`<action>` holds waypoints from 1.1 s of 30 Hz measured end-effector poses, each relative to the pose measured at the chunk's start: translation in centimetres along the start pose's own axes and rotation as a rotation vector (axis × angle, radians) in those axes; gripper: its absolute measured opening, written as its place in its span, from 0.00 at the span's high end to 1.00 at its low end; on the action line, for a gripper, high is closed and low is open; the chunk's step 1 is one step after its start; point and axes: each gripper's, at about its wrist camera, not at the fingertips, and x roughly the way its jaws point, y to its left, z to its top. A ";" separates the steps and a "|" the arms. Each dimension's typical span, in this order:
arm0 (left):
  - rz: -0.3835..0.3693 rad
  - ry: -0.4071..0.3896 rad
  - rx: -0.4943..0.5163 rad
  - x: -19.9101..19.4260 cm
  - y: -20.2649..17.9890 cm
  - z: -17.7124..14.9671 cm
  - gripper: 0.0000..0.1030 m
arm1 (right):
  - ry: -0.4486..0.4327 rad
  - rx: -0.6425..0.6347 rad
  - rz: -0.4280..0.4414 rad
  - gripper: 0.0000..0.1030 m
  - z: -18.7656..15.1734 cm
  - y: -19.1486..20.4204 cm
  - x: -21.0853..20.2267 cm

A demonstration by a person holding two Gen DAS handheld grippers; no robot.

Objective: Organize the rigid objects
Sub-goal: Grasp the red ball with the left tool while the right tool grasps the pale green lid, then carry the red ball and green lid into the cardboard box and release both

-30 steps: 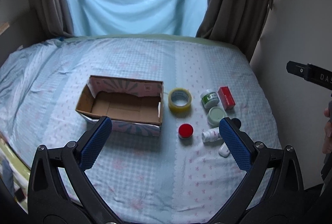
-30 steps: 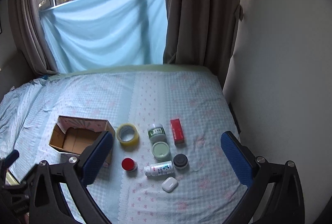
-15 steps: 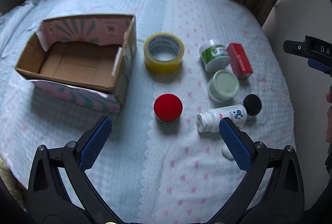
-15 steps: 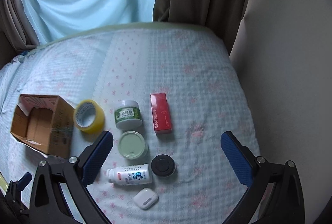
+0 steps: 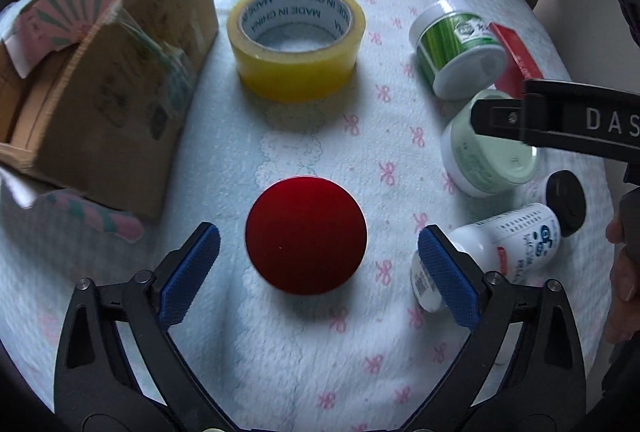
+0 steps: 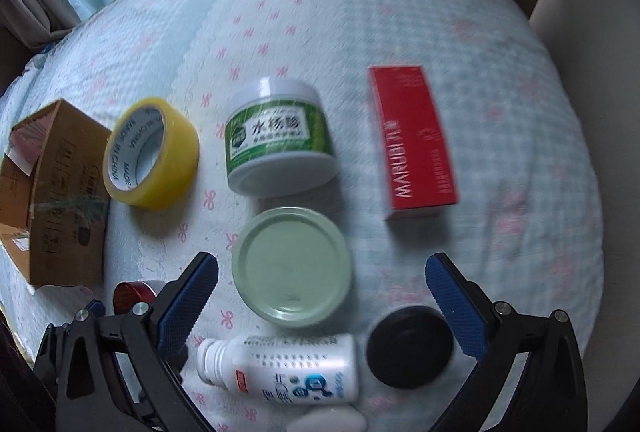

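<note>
White earbud case (image 6: 328, 421) cut off by frame edge

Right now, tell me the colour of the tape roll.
The tape roll is yellow, clearest in the left wrist view.

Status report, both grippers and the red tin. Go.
Left gripper open, jaws just closing in, straddling red tin, no contact. Right gripper open over pale green jar. White bottle crowds left gripper's right finger.
</note>
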 end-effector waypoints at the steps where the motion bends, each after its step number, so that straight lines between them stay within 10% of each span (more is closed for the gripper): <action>1: -0.001 0.005 0.003 0.5 -0.1 0.0 0.08 | 0.010 -0.010 0.000 0.00 0.1 0.3 0.7; 6: -0.006 0.015 0.002 2.5 -0.1 0.2 0.23 | 0.047 -0.041 -0.009 0.04 0.1 1.1 3.2; 12: 0.013 -0.011 0.030 2.5 -0.1 0.1 0.50 | 0.101 -0.052 0.000 0.33 -0.2 1.5 5.0; 26: -0.024 -0.057 0.017 -0.1 1.8 0.0 0.51 | 0.064 -0.035 -0.026 0.34 -0.3 2.7 3.6; 33: -0.071 -0.160 0.037 -8.1 2.2 1.3 0.51 | -0.028 -0.003 -0.016 0.34 -0.6 3.3 -2.9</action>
